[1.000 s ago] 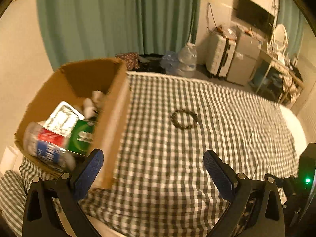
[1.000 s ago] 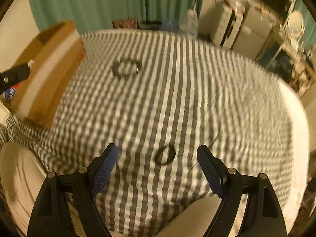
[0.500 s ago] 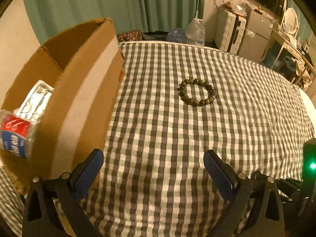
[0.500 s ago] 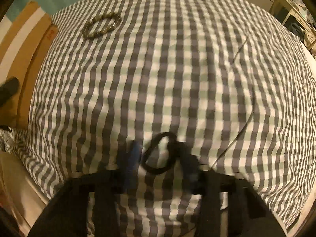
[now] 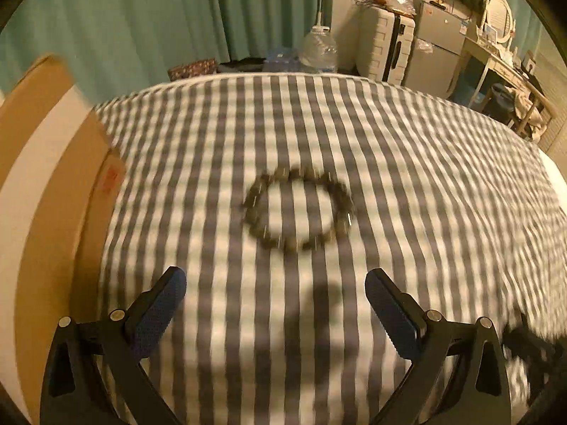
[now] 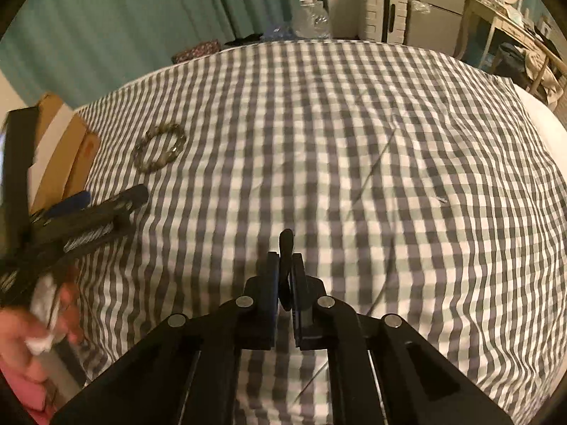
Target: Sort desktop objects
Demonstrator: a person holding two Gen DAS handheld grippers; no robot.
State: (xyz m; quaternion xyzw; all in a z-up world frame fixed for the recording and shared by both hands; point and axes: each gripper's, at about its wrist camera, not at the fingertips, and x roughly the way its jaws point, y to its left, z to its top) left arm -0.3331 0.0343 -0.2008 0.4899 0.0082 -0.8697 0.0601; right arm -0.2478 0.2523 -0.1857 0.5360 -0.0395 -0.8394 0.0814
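The black hair tie (image 6: 285, 248) stands pinched between the fingers of the right gripper (image 6: 285, 269), its loop squeezed flat so that a short dark end pokes up past the fingertips (image 6: 272, 265); the fingers have just been closing and are now nearly together, pressing on the band from both sides, just above the gingham sheet (image 6: 354, 141); whether the band is lifted clear of the cloth cannot be told. The beaded bracelet (image 5: 298, 209) lies flat on the same sheet, a ring of dark brownish beads, blurred in the left wrist view; it sits ahead of the left gripper (image 5: 274, 292), apart from it, centred between the lines of its two fingers (image 5: 166, 301), which stand wide apart with nothing between them. In the right wrist view the bracelet is near the far left part of the bed, close to the cardboard box (image 5: 46, 184), and well apart from the hair tie. The box stands at the left edge of the bed with a pale band of tape down its side; its inside is hidden from both cameras. A hand (image 6: 32, 333) at the lower left of the right wrist view holds the left gripper's handle, and something white, perhaps a bit of tissue, shows at its palm. Beyond the bed hang teal curtains (image 5: 141, 21); a large water bottle (image 5: 318, 51), a white suitcase (image 5: 384, 49) and a grey cabinet (image 5: 437, 56) stand by the far wall.
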